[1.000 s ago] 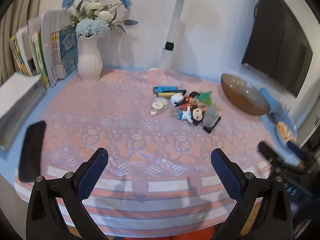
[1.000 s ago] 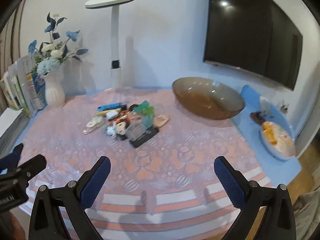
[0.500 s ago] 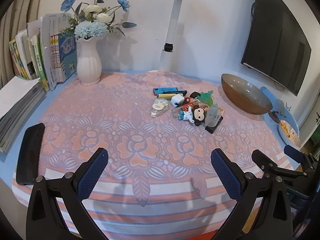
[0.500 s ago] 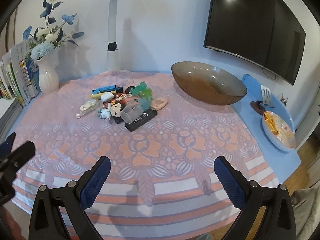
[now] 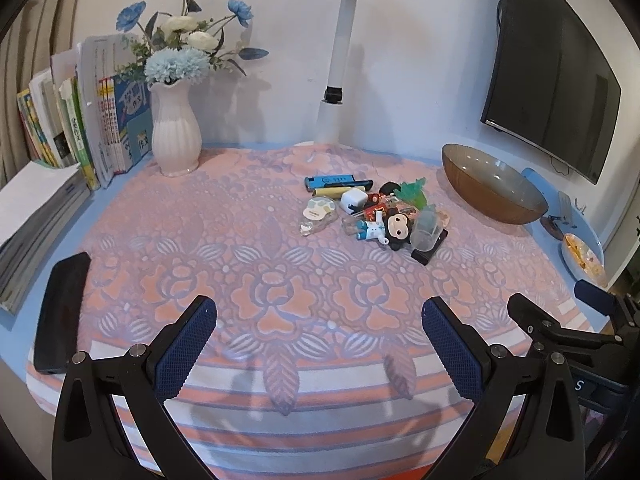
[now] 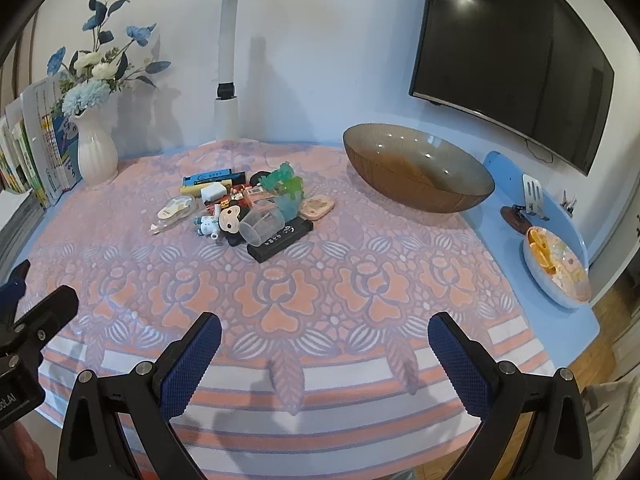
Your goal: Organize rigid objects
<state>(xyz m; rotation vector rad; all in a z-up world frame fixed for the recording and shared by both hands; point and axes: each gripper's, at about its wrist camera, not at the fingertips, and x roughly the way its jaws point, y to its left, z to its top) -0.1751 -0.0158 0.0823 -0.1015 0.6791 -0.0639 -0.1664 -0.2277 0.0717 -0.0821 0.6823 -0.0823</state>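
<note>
Both my grippers have drifted closer to the table since 1 s ago, and the blur is gone; the pile sits larger and sharper in each view, but nothing in it has shifted. Pile of small rigid objects [image 5: 376,212] [image 6: 240,208] lies mid-cloth, untouched: monkey figure [image 5: 397,227] [image 6: 232,220] at the front, clear cup [image 5: 427,232] [image 6: 262,222] on its side touching it, black box [image 5: 431,246] [image 6: 280,238] under the cup, blue case [image 5: 332,181] [image 6: 208,177] at the far edge, white cube [image 5: 353,199] [image 6: 213,192] just beside it, green plastic toy [image 5: 412,192] [image 6: 284,182] toward the bowl side.

Left gripper [image 5: 318,344] hangs wide apart over the striped hem of the pink tablecloth [image 5: 240,260], holding nothing, well short of the pile. Right gripper [image 6: 324,354] same: spread, nothing in it, over the near hem. It also shows at the right edge of the left view, lower than it was 1 s ago.

Brown glass bowl [image 5: 494,190] [image 6: 416,168] stands right of the pile, apart from it. Farther out: white vase w/ blue flowers [image 5: 175,128] [image 6: 96,152], books [image 5: 80,128] behind it, lamp post [image 5: 340,60] [image 6: 228,72], black phone [image 5: 62,312] at the left table edge, TV [image 5: 556,80] [image 6: 512,52] on the wall, fruit plate [image 6: 558,268] on the blue edge.
</note>
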